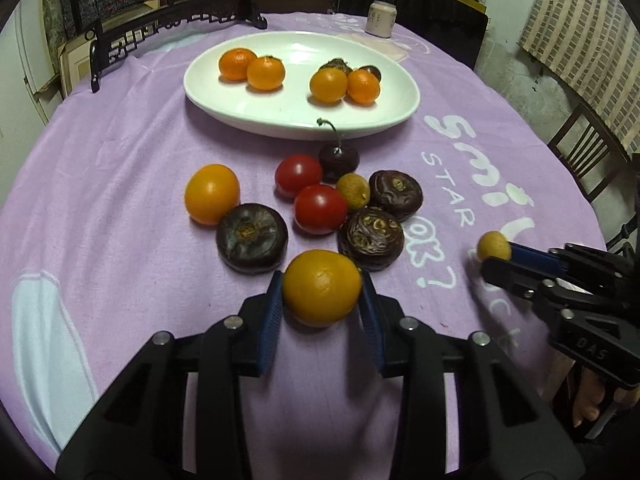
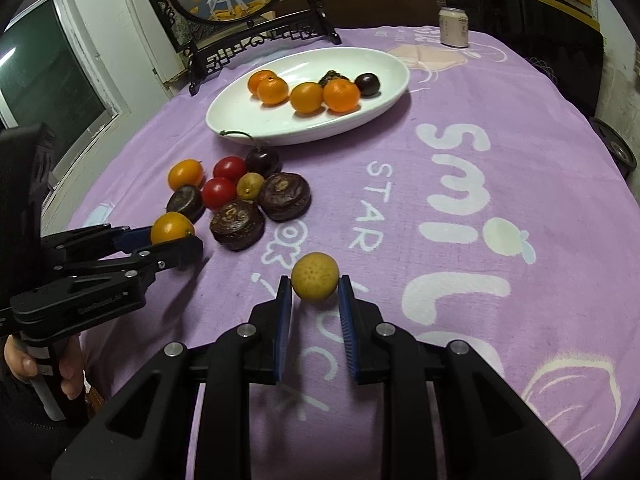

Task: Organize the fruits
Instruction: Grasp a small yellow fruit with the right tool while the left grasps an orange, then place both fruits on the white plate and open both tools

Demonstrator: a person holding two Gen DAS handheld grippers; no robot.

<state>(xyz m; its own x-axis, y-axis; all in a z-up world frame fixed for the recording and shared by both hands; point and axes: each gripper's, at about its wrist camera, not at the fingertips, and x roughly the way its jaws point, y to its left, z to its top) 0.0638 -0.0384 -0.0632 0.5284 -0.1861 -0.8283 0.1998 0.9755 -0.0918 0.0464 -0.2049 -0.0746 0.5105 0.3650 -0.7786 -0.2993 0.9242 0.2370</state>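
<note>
Now my left gripper (image 1: 322, 289) jaws pinch the round orange fruit (image 1: 322, 288), the right gripper (image 2: 314, 282) jaws the small yellow fruit (image 2: 315, 282); smooth skins may slip out when I lift

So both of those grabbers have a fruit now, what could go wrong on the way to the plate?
The orange fruit in the left hand-held gripper is round and pinched only at its sides, so it might slip out. The same goes for the small yellow fruit in the right hand-held gripper. The white plate lies beyond a tight cluster including the tomatoes, so a low pass could send them rolling.
</note>
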